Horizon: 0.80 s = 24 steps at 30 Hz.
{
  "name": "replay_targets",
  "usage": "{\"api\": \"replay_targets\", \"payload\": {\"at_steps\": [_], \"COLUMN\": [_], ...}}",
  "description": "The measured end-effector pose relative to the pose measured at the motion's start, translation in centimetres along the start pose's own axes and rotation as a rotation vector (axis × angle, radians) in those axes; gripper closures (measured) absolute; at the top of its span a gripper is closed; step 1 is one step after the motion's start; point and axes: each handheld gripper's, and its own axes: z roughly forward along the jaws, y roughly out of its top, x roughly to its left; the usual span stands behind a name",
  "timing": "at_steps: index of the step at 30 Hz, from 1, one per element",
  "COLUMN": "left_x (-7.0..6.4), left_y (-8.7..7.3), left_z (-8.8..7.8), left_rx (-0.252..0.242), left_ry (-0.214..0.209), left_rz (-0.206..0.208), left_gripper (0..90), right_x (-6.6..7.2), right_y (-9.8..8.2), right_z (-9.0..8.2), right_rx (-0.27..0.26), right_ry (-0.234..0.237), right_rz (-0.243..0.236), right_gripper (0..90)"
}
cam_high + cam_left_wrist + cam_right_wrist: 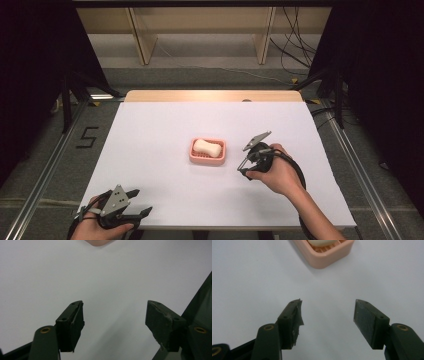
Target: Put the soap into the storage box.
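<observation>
A pink soap dish (216, 158) rests near the middle of the white table (165, 125), and a cream bar of soap (207, 147) lies in it. My right gripper (245, 169) hovers just right of the dish, open and empty. In the right gripper view the dish (329, 255) and the soap (320, 242) sit at the top edge, ahead of the right gripper (327, 311). My left gripper (140, 202) is at the table's front left, open with nothing held. The left gripper view looks past the left gripper (114, 312) onto bare white table, a sliver of the dish (98, 242) at the top.
The white sheet covers the table, with a strip of bare wood (210, 95) at the far edge. Metal rails (42, 172) run along both sides on the grey floor. Wooden frame legs (140, 35) and loose cables (295, 45) lie beyond the table.
</observation>
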Motion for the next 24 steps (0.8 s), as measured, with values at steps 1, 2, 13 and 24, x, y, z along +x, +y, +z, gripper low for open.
{"api": "replay_targets", "payload": {"at_steps": [1, 2, 13, 24], "left_x": [0.0, -0.1, 0.0, -0.1], "left_y": [0.0, 0.0, 0.0, 0.0], "left_z": [-0.1, 0.0, 0.0, 0.0], "left_rx": [0.018, 0.011, 0.014, 0.006], "left_ry": [0.002, 0.000, 0.012, 0.008], "left_rz": [0.002, -0.013, 0.004, -0.003], "left_gripper": [30.6, 30.6, 30.6, 30.5], "right_x": [0.0, -0.1, -0.4, -0.3], "right_y": [-0.4, -0.8, -5.2, -8.8], "right_z": [-0.1, -0.2, -1.5, -1.1], "right_rx": [-0.001, -0.012, -0.055, -0.164], "right_ry": [0.005, -0.008, -0.018, -0.061], "right_rz": [0.013, 0.009, 0.128, 0.211], "right_gripper": [40.4, 40.8, 43.6, 47.6]}}
